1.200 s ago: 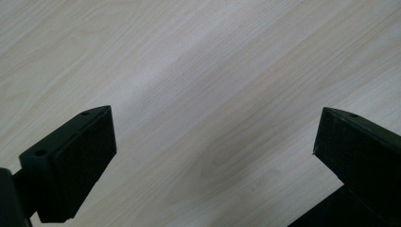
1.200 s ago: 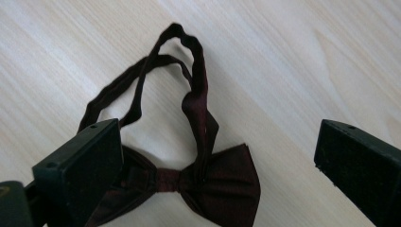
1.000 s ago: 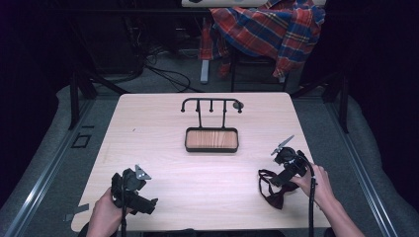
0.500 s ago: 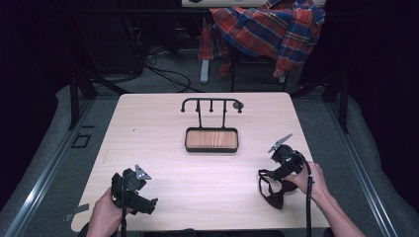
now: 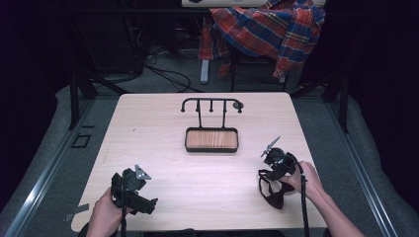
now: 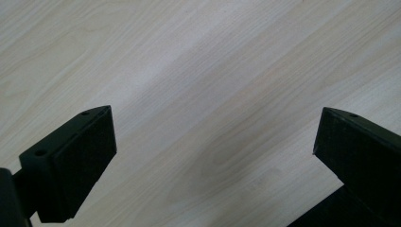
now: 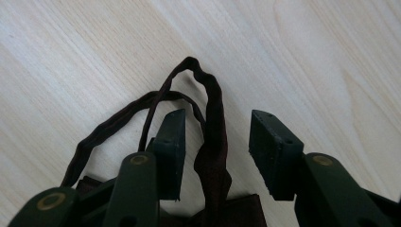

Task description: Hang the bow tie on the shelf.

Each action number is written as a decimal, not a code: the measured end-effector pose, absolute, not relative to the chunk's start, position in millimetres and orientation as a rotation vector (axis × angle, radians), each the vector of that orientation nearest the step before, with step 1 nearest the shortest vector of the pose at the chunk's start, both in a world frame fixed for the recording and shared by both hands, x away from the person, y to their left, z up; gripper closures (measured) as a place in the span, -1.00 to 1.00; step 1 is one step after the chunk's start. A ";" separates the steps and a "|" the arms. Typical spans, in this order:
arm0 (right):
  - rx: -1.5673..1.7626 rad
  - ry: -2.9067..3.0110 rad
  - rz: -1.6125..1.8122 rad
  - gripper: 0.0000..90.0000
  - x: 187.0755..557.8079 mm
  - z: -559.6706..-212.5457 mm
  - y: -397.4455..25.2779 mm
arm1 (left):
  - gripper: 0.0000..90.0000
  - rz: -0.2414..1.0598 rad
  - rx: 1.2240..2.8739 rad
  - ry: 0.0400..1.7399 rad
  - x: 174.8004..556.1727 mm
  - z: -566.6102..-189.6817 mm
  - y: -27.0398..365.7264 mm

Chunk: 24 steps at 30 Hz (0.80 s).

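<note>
A bow tie [image 5: 273, 190] is seen right of and nearer than the tray [image 5: 211, 140], mid-table [image 5: 163, 118]; a shirt [image 5: 267, 27] is draped beyond.

The pale wooden table [image 5: 197, 163] is lit evenly from above, while the room around it stays almost black. Shadows are soft and short. The high view is slightly grainy; both gripper views are sharp, without glare.

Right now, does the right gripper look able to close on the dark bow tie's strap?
Probably yes. In the right gripper view the right gripper has its jaws apart with a fold of the dark bow tie strap running up between them, nothing else in the gap, lying on the table.
</note>
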State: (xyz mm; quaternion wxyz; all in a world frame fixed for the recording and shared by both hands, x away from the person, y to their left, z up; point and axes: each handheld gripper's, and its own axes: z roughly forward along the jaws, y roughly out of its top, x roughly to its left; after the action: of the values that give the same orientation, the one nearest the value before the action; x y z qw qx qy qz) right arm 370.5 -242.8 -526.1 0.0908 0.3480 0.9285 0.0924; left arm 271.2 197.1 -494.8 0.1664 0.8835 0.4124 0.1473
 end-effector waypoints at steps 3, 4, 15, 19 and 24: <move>1.042 2.770 0.266 0.36 370.5 -528.3 -243.5 | -1.00 0.420 2.518 1.172 271.2 -494.7 197.1; 1.041 2.777 0.257 0.37 370.6 -529.3 -243.3 | -1.00 0.420 2.518 1.172 271.2 -494.7 197.1; 1.045 2.792 0.206 0.86 368.6 -534.4 -242.0 | -1.00 0.417 2.518 1.171 271.3 -494.5 197.6; 1.036 2.789 0.225 0.92 367.4 -531.9 -242.9 | -1.00 0.417 2.517 1.169 270.9 -494.5 197.6; 1.038 2.758 0.259 0.94 364.9 -522.0 -244.9 | -1.00 0.416 2.520 1.168 271.3 -494.4 197.8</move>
State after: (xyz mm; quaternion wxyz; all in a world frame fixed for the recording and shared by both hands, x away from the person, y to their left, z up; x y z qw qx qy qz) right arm 364.9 -244.9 -522.0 0.0918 0.3493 0.9284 0.0870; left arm 271.3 197.8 -494.4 0.1655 0.8849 0.4102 0.1460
